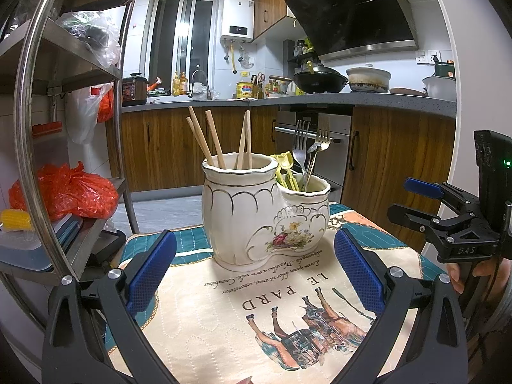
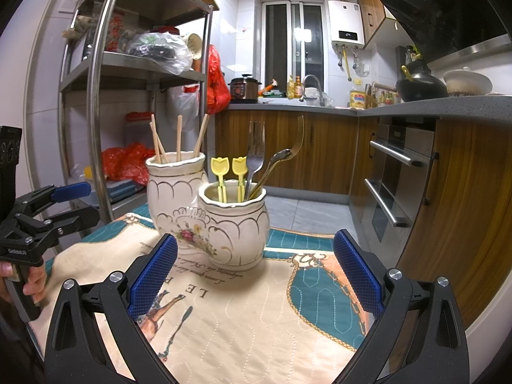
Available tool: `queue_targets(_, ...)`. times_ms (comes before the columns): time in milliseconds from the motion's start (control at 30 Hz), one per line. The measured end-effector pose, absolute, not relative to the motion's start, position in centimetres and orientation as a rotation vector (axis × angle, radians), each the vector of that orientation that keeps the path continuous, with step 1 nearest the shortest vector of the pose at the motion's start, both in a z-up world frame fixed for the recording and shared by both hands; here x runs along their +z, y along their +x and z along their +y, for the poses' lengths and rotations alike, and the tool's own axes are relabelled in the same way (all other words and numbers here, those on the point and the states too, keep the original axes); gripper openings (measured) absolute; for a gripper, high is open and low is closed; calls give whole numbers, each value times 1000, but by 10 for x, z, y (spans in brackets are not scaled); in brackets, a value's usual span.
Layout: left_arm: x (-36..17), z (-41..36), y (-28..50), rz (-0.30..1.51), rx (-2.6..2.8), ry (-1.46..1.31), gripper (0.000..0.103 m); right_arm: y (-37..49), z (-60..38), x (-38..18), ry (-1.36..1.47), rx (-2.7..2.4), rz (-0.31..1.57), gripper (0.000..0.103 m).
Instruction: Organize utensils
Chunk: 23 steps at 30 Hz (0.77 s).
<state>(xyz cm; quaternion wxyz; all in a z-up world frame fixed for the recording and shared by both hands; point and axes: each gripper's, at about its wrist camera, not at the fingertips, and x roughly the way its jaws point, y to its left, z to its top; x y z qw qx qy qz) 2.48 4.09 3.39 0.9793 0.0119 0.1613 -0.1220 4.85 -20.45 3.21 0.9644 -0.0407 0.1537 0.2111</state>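
Note:
A white ceramic double-cup utensil holder (image 1: pixel 256 217) (image 2: pixel 204 217) with a flower print stands on a printed cloth. Its taller cup holds several wooden chopsticks (image 1: pixel 217 140) (image 2: pixel 179 140). The shorter cup holds metal forks (image 1: pixel 300 147) (image 2: pixel 256 150), a spoon (image 2: pixel 281 155) and yellow plastic picks (image 1: pixel 284 166) (image 2: pixel 230 169). My left gripper (image 1: pixel 256 268) (image 2: pixel 72 203) is open, empty, a short way in front of the holder. My right gripper (image 2: pixel 256 272) (image 1: pixel 412 200) is open and empty too, facing the shorter cup. A hand (image 2: pixel 30 280) holds the left tool.
The cloth (image 1: pixel 243 313) (image 2: pixel 243 313) covers a small table. A steel shelf rack (image 1: pixel 76 64) (image 2: pixel 105 96) with bags stands at the left. Wooden cabinets, an oven (image 2: pixel 393 172) and a countertop (image 1: pixel 288 99) with a wok and pots lie behind.

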Motion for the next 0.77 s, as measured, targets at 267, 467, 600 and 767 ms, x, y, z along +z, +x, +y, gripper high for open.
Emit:
queue_targets(267,34,41,25,324,-244,24,97,48,-205,32,-82,427,311,97)
queue_targets(467,34,42,25,324,-244,23,97,48,-204,32,-82,427,311,97)
queue_targets(600,34,42,25,326,-238,23,97,48,-205,32,-82,427,311,97)
queue_targets(767,34,44,25,328,-226,19,98,48,-205,32,-81,428,312,97)
